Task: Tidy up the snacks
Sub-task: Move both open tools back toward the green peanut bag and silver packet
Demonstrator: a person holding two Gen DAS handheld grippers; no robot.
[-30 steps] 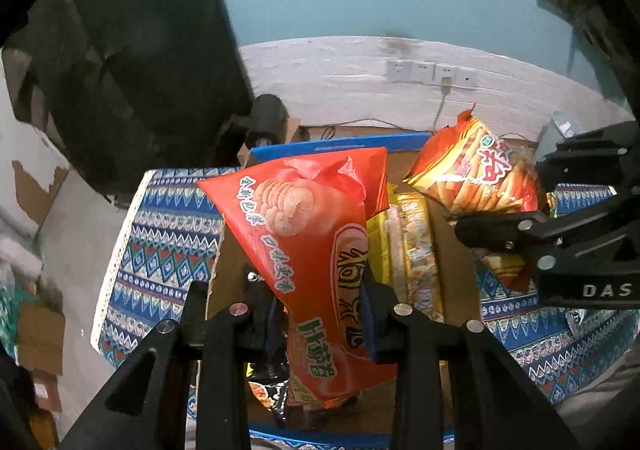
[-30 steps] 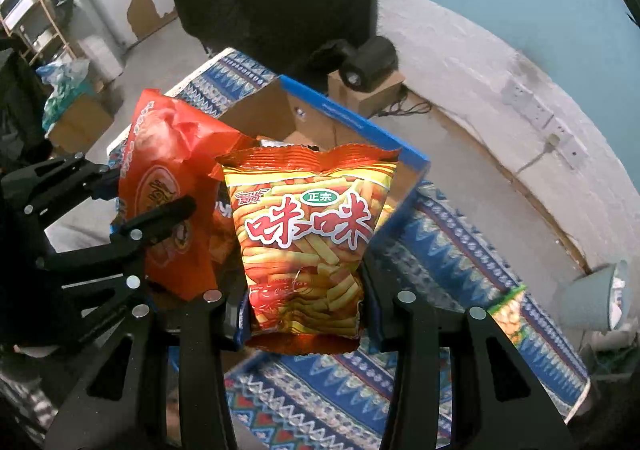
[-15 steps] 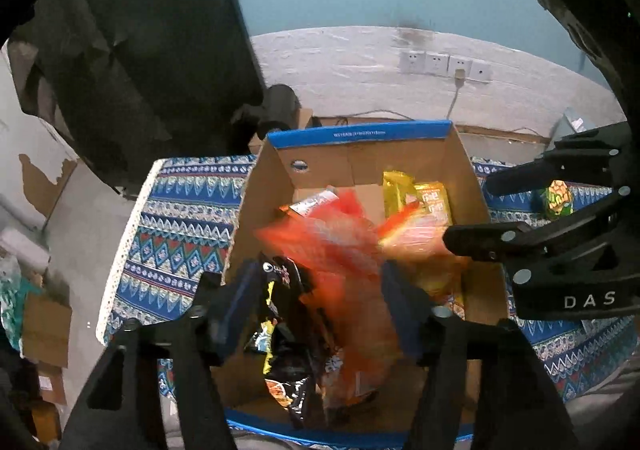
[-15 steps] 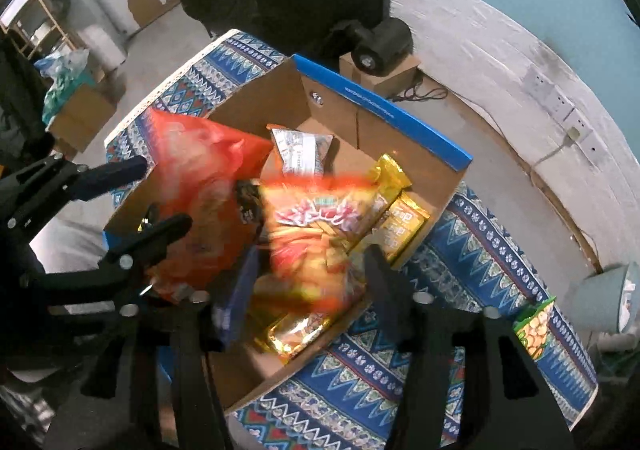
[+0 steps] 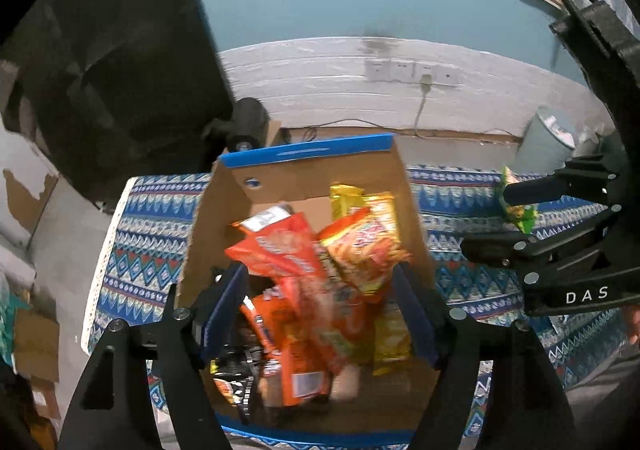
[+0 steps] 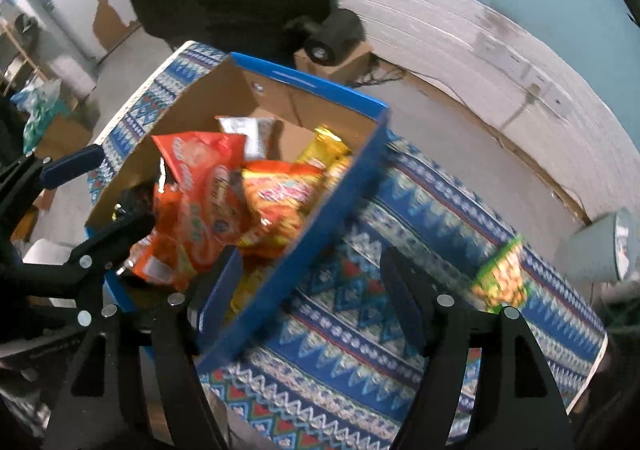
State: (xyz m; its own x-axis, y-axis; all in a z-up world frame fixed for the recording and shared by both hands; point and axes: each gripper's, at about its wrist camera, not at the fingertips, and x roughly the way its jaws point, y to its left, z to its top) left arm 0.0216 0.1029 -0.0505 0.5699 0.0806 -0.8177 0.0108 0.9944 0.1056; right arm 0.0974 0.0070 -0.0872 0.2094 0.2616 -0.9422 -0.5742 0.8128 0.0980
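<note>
Over the cardboard box (image 5: 224, 210), both tongs are standing wide apart and are gripping nothing: the left tongs (image 5: 320, 314) are hanging above the box's near end, and the right tongs (image 6: 312, 290) are sitting over its blue right wall and the patterned surface (image 6: 400, 218). Inside the box, the red biscuit bag (image 5: 280, 246) and the orange stick-snack bag (image 5: 368, 246) are lying loosely, touching each other on top of the other packets. Each bag is lying with its long axis roughly from the near end to the far wall, top seal pointing away and tilted up. I judge the dropping step is finishing. One green snack packet (image 6: 500, 274) is lying on the surface, well apart from the box, so the next move probably calls for the right tongs to travel there and close on it.
</note>
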